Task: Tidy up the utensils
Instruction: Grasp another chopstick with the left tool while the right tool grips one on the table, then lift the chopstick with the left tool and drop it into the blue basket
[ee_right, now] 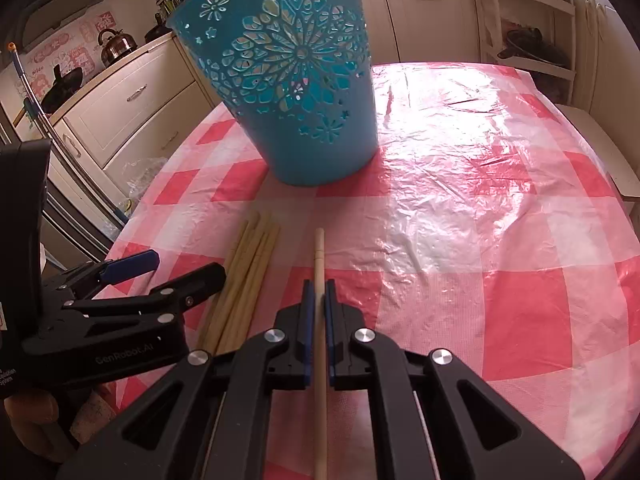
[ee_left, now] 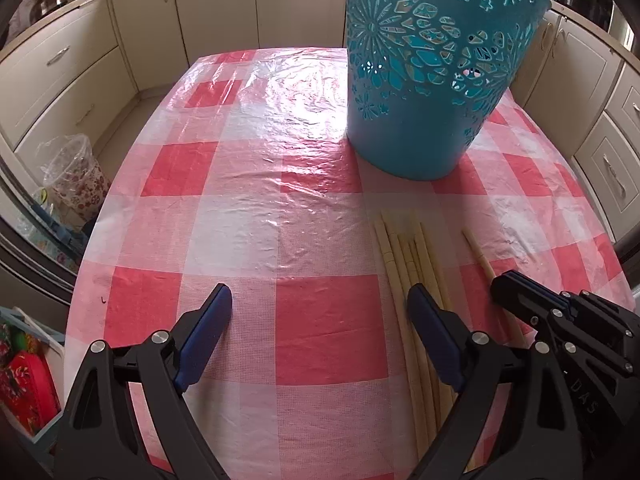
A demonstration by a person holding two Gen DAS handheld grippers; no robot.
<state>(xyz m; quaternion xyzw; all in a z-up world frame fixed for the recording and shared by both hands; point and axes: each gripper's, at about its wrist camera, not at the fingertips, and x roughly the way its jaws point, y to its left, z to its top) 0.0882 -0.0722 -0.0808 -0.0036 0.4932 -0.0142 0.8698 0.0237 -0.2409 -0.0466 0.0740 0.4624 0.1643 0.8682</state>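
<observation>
While the right tongs (ee_right: pixel 319 292) stand pinched tight on a single pale wooden chopstick (ee_right: pixel 319 256), its blue pads pressing the stick from both sides, the stick runs straight forward between the black fingers and its far end points toward the basket. Just beside it, to the left in the right wrist view, lies a bundle of pale wooden chopsticks (ee_right: pixel 248 276) flat on the counter (ee_right: pixel 480 240), which is covered in a red-and-white checked plastic cloth. The left tongs (ee_left: pixel 320 312) are spread wide with nothing between their blue-padded fingers, hovering over the cloth with the right-hand finger above the bundle. Beyond both sets of chopsticks stands a tall teal plastic basket with cut-out flower patterns (ee_right: pixel 296 92), upright on the counter. Cream kitchen cabinets (ee_left: pixel 60 76) ring the room, and a metal kettle (ee_right: pixel 116 46) sits on the far worktop.
</observation>
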